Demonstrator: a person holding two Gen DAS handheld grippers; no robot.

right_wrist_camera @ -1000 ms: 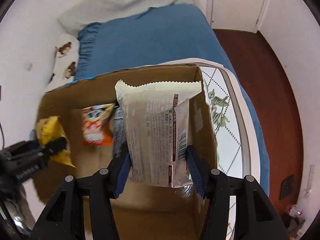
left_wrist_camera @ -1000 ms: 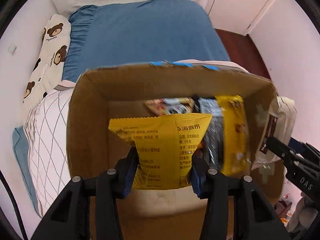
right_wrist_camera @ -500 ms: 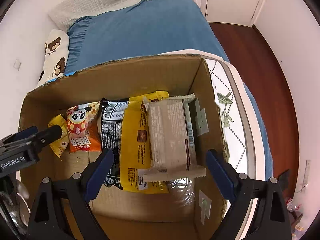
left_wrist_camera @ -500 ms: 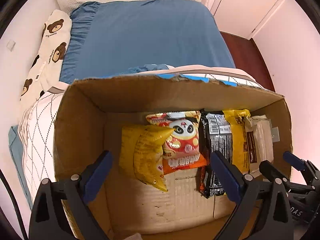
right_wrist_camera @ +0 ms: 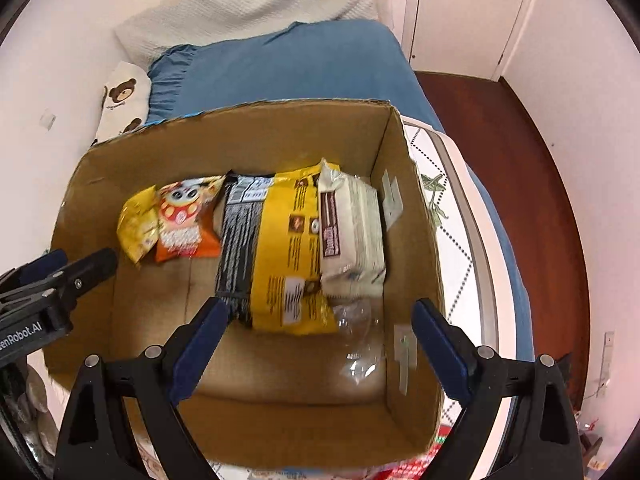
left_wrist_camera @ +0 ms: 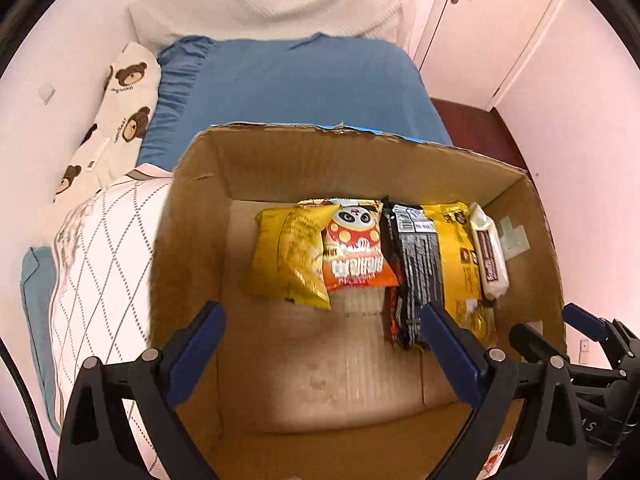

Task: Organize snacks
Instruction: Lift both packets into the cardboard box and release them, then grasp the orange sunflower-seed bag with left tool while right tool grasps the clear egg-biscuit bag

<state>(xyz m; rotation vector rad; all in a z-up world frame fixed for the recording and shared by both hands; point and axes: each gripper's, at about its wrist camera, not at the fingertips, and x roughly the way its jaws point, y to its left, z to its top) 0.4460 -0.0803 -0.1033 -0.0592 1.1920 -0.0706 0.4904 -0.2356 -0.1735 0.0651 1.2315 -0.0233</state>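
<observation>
Both grippers hover above the cardboard box (left_wrist_camera: 192,216), jaws spread wide, gripping nothing: left gripper (left_wrist_camera: 320,344) over the box's left half, right gripper (right_wrist_camera: 316,338) over its right. Inside the box, snacks lie side by side along the far wall: yellow bag (left_wrist_camera: 290,254), panda packet (left_wrist_camera: 354,248), black pack (left_wrist_camera: 416,264), yellow packet (left_wrist_camera: 458,248), white bar (left_wrist_camera: 490,252) nearest the right wall

A: What colours lie in the brown cardboard box (left_wrist_camera: 192,216)?
B: A yellow packet (left_wrist_camera: 290,254), an orange-red panda packet (left_wrist_camera: 354,252), a black packet (left_wrist_camera: 416,268), a cream packet (right_wrist_camera: 352,228).
A: And the bed?
B: Blue sheet (left_wrist_camera: 296,84), bear-print pillow (left_wrist_camera: 120,108).
</observation>
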